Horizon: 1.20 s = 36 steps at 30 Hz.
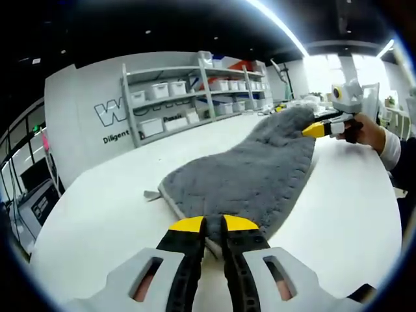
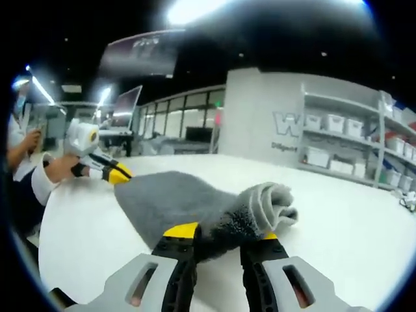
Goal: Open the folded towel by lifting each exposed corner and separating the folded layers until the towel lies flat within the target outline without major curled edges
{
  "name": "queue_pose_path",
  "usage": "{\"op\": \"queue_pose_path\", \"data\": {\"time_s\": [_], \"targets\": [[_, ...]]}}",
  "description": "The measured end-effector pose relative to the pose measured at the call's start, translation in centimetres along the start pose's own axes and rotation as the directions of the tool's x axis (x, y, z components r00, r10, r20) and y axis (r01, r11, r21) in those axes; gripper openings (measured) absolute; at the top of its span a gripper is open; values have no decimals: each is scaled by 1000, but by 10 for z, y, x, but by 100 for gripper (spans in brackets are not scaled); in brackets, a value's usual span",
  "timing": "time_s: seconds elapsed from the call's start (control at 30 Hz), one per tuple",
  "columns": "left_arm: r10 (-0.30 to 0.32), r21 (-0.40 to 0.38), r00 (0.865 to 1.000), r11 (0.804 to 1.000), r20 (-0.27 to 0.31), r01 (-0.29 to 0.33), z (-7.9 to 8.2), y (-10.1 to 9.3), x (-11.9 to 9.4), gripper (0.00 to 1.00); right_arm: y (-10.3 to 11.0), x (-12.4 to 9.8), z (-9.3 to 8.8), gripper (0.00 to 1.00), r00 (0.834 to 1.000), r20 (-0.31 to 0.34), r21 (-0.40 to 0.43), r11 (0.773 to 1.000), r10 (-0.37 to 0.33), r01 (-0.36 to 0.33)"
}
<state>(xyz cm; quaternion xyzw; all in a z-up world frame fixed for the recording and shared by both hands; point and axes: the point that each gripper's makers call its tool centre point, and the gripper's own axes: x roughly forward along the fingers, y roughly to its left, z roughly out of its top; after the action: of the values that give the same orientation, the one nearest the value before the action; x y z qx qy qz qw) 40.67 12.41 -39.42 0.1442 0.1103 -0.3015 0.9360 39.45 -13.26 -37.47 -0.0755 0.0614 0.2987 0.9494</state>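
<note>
The grey towel [image 1: 250, 175] lies stretched across the white bench [image 1: 97, 214], with one gripper at each end. No target outline is visible on the bench.

Left gripper [image 1: 213, 225]: in the left gripper view its jaws stand almost together, pinching the near edge of the towel between the yellow tips. Right gripper [image 2: 222, 232]: in the right gripper view its jaws are closed partway on a thick bunch of pile, which bulges between and above the tips. A rolled fold of towel sits just beyond the right gripper.

Handling, as judged: the towel is soft, limp and light, with a deep pile. It sags and folds under its own weight and holds no shape when lifted. The pile offers good friction, so slipping is unlikely, though a bulky grasp can trap more than one layer.

Take hold at an exposed corner or hemmed edge, on a single layer only. The rolled fold at the right end needs separating.
</note>
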Motion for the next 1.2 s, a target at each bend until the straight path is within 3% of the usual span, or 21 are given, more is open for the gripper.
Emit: {"op": "queue_pose_path", "data": {"time_s": [0.4, 0.6, 0.73, 0.97, 1.2], "targets": [[18, 20, 1000, 1000, 7, -18, 1, 4, -1, 16, -15, -20, -6, 36, 998, -51, 3, 999, -39, 39], [25, -4, 999, 1000, 24, -25, 3, 7, -4, 20, -23, -27, -5, 45, 995, -76, -42, 997, -63, 60], [-7, -33, 999, 999, 51, 9, 7, 3, -4, 21, -30, -33, -2, 44, 995, -68, -45, 996, -74, 71], [-5, -47, 999, 999, 49, 8, 5, 6, -3, 25, -31, -32, -21, 41, 988, -143, -29, 998, -56, 52], [-14, -66, 999, 998, 35, 17, 1, 5, -1, 27, -29, -34, -26, 22, 986, -158, -3, 999, -45, 46]]}}
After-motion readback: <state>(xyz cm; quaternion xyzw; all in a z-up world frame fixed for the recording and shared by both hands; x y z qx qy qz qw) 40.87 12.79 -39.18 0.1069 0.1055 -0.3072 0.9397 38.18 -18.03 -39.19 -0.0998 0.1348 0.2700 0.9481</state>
